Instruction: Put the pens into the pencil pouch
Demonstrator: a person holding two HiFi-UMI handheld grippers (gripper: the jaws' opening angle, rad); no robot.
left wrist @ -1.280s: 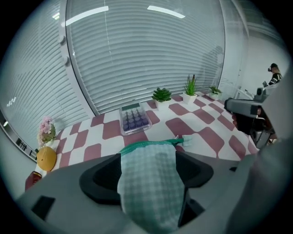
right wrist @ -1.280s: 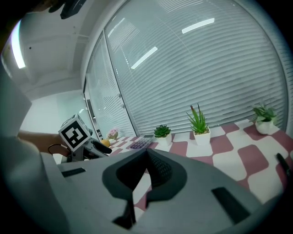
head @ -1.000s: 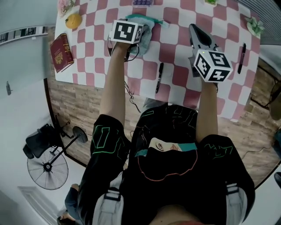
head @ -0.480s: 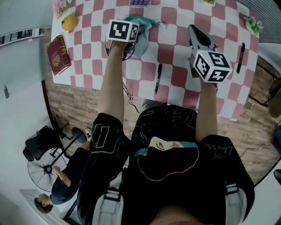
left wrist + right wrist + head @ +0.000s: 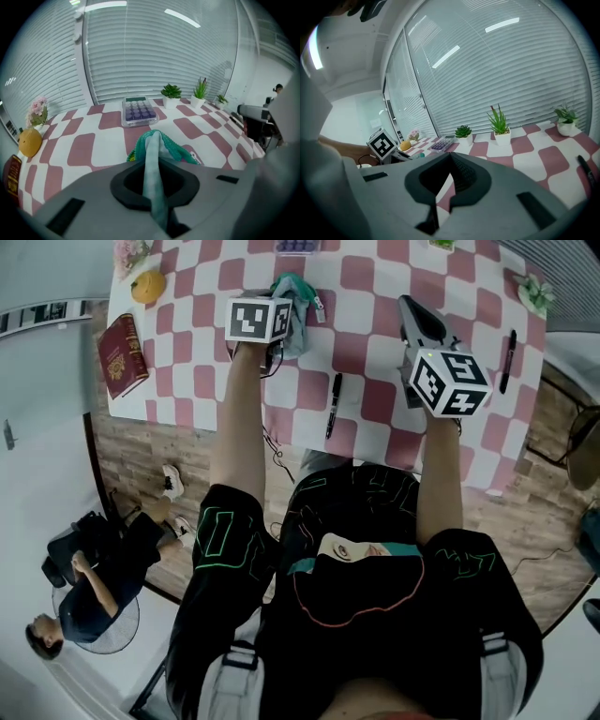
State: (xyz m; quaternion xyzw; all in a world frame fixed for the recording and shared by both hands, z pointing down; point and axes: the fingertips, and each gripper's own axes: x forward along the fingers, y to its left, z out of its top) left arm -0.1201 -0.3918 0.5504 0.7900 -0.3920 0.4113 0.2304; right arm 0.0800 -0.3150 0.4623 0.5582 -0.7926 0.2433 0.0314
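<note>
Pouch (image 5: 294, 294), teal and limp, lay on the table (image 5: 375, 343) in the head view, with one pen (image 5: 332, 406) nearby and another pen (image 5: 507, 348) well apart. In the left gripper view, the left gripper (image 5: 154, 187) had just been closing and pinched a fold of the soft, light cloth; the rim looked the best hold. In the right gripper view, the right gripper (image 5: 440, 187) sat pressed together, empty.

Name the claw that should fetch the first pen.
Right. The right claw is shut but empty, with a pen on its side and a second pen nearer the middle. The left claw has just closed on the pencil pouch.
</note>
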